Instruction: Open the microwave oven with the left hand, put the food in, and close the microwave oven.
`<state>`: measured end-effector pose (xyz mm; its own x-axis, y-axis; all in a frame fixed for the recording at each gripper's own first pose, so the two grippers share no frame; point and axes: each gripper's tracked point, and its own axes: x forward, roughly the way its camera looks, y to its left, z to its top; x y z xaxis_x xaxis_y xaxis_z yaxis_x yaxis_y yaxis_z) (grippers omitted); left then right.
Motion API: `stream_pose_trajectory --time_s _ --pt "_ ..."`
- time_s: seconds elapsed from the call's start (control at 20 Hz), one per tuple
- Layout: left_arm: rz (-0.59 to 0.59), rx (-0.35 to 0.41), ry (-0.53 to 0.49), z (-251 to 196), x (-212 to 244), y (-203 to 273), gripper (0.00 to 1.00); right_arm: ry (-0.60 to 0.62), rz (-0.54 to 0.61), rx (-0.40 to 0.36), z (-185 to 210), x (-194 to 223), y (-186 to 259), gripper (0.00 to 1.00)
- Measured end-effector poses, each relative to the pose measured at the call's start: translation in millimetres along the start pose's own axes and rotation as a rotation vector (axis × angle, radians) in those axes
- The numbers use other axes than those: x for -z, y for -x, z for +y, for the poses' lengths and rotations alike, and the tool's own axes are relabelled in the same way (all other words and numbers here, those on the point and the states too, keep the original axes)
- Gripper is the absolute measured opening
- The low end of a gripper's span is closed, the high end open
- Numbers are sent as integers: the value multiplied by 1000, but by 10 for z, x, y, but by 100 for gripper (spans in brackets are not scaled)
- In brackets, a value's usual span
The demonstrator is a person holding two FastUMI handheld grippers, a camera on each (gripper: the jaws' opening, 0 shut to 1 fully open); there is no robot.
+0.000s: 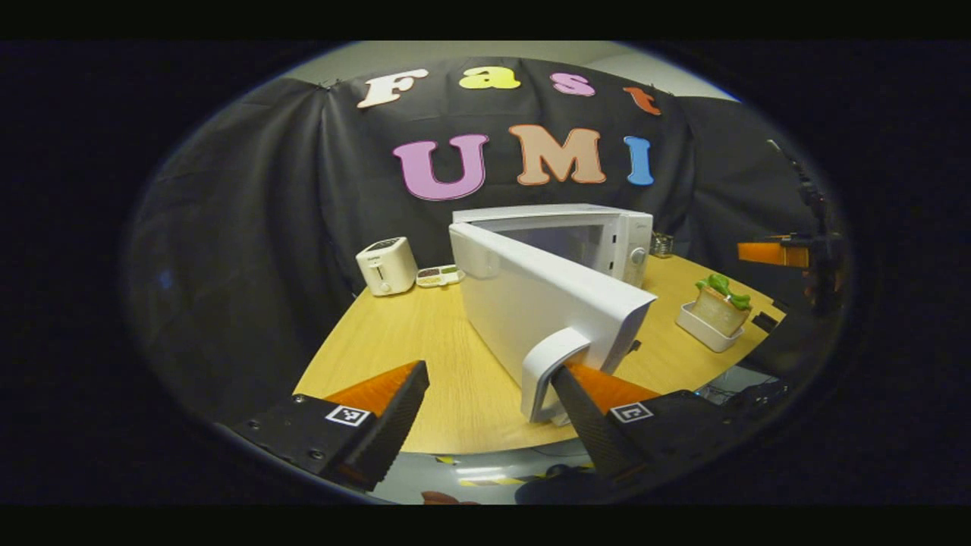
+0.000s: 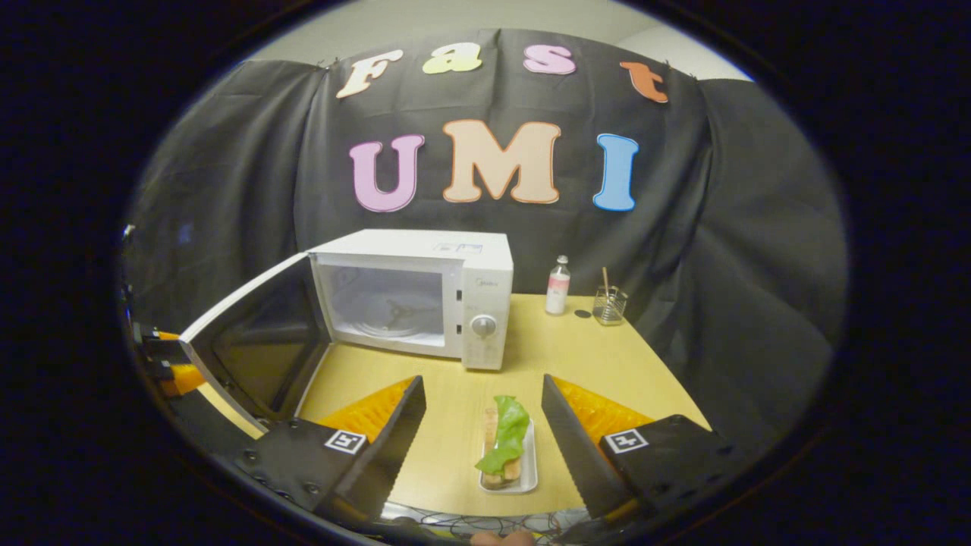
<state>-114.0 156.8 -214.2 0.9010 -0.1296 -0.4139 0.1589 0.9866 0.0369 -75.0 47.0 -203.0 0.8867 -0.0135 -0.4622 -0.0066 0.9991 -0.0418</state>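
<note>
Microwave oven (image 2: 425,296) at the back middle of the wooden table (image 2: 607,364), door (image 2: 250,341) swung wide to its left, cavity open with the glass turntable showing inside. In the left gripper view, door (image 1: 546,303) seen edge-on, running toward the camera, handle (image 1: 550,371) at its near end. Left gripper (image 1: 485,417) spread wide, one finger (image 1: 584,394) tucked behind the handle and touching it, the other well clear to the side, so hooking rather than pinching. Food (image 2: 507,440), bread with a green leaf on top, lying in a small white tray (image 2: 523,478) on the table near the front edge, in front of the oven and apart from it. Right gripper (image 2: 479,432) held over the tray, fingers spread on either side of the food, not touching it. White toaster (image 1: 387,265) and a small dish (image 1: 440,275) at the back left of the table. Small bottle (image 2: 558,285) and a glass (image 2: 609,305) with a stick in it just right of the oven, against the cloth wall.
</note>
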Motion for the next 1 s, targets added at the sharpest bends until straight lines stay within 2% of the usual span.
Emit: stream_pose_trajectory --time_s 0.2,0.35,0.55,0.65,0.7,0.75,0.9,1.0 --pt "-26 -8 13 19 -144 198 98 65 101 17 -77 447 -77 98" --pt "-72 -48 13 163 -381 268 98 25 187 3 -69 778 -130 99" --pt "-122 -86 176 262 -655 251 99 38 254 54 -205 1116 -181 98" --pt "-155 -88 219 283 -808 239 99 31 298 51 -185 1308 -207 97" --pt "-180 -92 226 303 -901 234 99 27 307 57 -188 1349 -202 93" --pt "-197 -92 223 321 -982 216 99 25 320 52 -170 1394 -222 96" --pt "-248 -77 184 308 -1166 197 99 12 330 54 -146 1463 -253 78" --pt "-253 -56 174 243 -1170 177 98 2 358 64 -152 1540 -258 78"
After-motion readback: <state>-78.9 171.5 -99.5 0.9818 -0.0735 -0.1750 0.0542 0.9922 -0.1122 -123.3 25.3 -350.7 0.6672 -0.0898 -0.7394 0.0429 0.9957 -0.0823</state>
